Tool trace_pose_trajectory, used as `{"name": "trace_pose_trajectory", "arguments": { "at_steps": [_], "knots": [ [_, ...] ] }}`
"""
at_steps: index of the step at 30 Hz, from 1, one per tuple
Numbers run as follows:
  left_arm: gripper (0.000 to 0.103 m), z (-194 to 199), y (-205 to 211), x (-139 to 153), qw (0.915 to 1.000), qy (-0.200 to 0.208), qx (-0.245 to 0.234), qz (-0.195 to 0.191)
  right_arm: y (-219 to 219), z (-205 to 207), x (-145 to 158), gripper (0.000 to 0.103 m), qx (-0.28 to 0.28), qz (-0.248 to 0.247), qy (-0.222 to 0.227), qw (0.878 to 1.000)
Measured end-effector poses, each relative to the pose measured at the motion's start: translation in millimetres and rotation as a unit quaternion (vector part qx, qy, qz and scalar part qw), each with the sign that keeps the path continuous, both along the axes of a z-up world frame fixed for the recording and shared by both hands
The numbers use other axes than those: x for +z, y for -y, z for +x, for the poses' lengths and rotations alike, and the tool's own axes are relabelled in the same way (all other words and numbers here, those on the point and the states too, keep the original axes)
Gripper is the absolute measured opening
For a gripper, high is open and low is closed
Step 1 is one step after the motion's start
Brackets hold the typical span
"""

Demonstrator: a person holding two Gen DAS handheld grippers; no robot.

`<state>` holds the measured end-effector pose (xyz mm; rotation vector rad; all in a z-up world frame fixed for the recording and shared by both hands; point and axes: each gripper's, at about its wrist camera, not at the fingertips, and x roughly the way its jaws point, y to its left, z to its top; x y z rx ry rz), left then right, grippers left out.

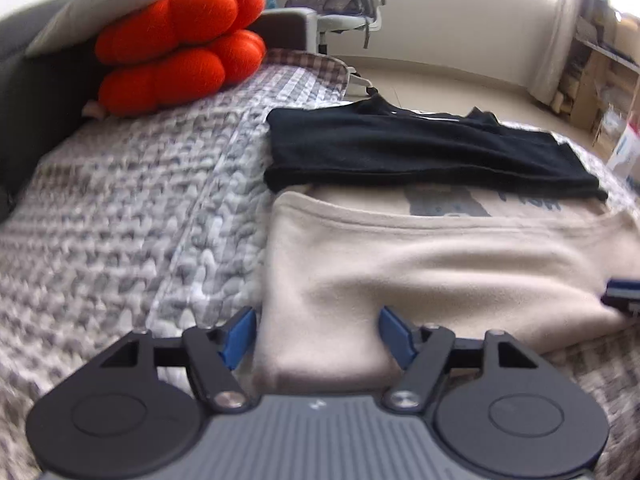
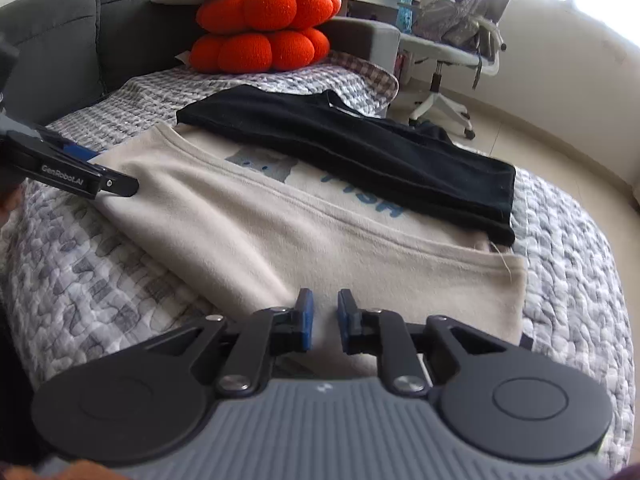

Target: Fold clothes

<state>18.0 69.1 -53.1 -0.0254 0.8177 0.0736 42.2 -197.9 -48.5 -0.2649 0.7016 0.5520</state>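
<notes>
Quilted grey bedspread (image 2: 132, 264) bears folded clothes; both grippers' fingers released, seemingly grasping nothing.

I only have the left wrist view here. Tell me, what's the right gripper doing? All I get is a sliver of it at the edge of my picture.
Observer: The right gripper is open by a narrow gap, with nothing between its pads, above the near edge of the beige shirt.
Operator: And the shirt's right end? My picture cuts it off.
Observer: It ends in a squared corner on the quilt, with a loose thread sticking out there.
</notes>
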Motion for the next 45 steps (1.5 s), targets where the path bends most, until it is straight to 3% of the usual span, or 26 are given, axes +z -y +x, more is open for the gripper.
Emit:
{"name": "trace_pose_trajectory", "arguments": {
  "at_steps": [5, 8, 11, 14, 20, 22, 26, 31, 45],
  "knots": [
    [0.072, -0.6, -5.7, -0.8, 0.9999, -0.004, 0.008, -0.013, 2.1, -9.5, 0.0, 0.019, 0.011, -0.009, 0.003, 1.000],
    [0.072, -1.6, -5.1, 0.8, 0.9999, -0.001, 0.012, -0.010, 10.6, -9.3, 3.6, 0.024, -0.013, 0.005, 0.019, 1.000],
    [0.072, -5.8, -9.1, 7.9, 0.9996, 0.016, 0.025, -0.001, 25.6, -2.2, 8.1, 0.027, -0.064, 0.013, 0.035, 0.997],
    [0.072, -11.3, -12.9, 16.0, 0.9986, 0.041, 0.033, -0.001, 37.9, 9.5, -0.2, 0.029, -0.098, -0.001, 0.005, 0.995],
    [0.072, -16.2, -0.1, 22.0, 0.9973, 0.073, 0.008, 0.004, 42.7, 2.8, 7.5, 0.036, -0.104, 0.003, 0.034, 0.994],
    [0.072, -13.9, 4.9, 18.5, 0.9978, 0.066, -0.003, 0.002, 45.7, 7.5, 5.4, 0.036, -0.111, 0.007, 0.019, 0.994],
    [0.072, -2.2, 8.7, -1.2, 0.9999, 0.007, -0.004, 0.009, 46.1, 12.0, -1.0, 0.036, -0.112, -0.002, 0.003, 0.994],
    [0.074, -1.1, 1.8, -2.5, 0.9999, 0.002, 0.003, -0.011, 51.8, 14.7, 1.1, 0.035, -0.117, 0.012, -0.006, 0.993],
    [0.074, -8.0, -11.0, 3.3, 0.9997, 0.000, 0.021, -0.010, 62.4, 12.9, 4.7, 0.035, -0.111, 0.018, -0.010, 0.994]
  ]
}}
